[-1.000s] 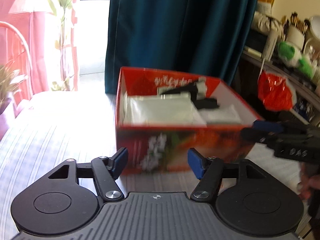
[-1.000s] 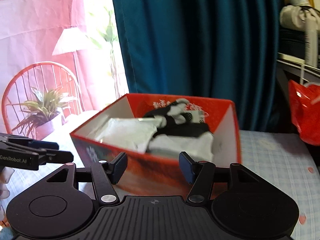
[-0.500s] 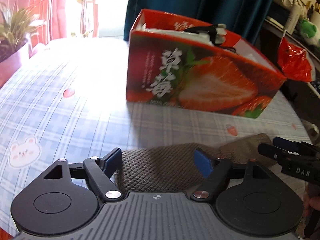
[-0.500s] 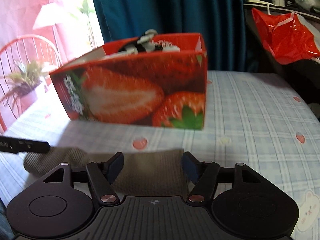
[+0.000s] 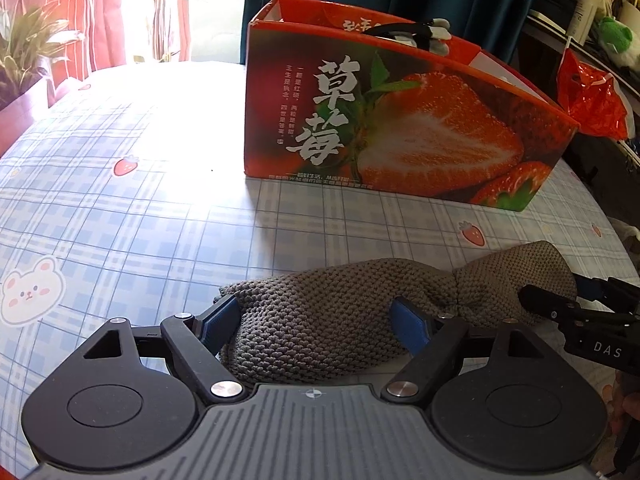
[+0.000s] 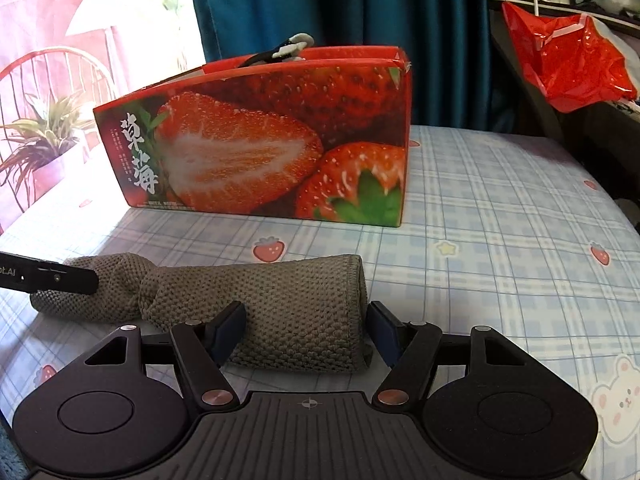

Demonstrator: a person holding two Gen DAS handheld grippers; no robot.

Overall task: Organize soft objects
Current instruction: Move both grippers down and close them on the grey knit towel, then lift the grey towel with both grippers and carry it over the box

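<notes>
You are working at a blue checked tablecloth printed with strawberries and bears. Sunlight is glaring through pink curtains beside dark teal drapes; a red wire chair is standing behind a potted plant.

Coarse matt knit sock, glossy cardboard box

So there's a grey-brown chunky knitted cloth thing, rolled up into a long sausage shape and lying flat on the blue plaid tablecloth, pinched or twisted partway along its length. One end shows a neat hemmed edge. Behind it, a little apart, sits an open-topped red cardboard box with a big strawberry print, standing upright, with a black-and-white fabric item poking out over its rim.
</notes>
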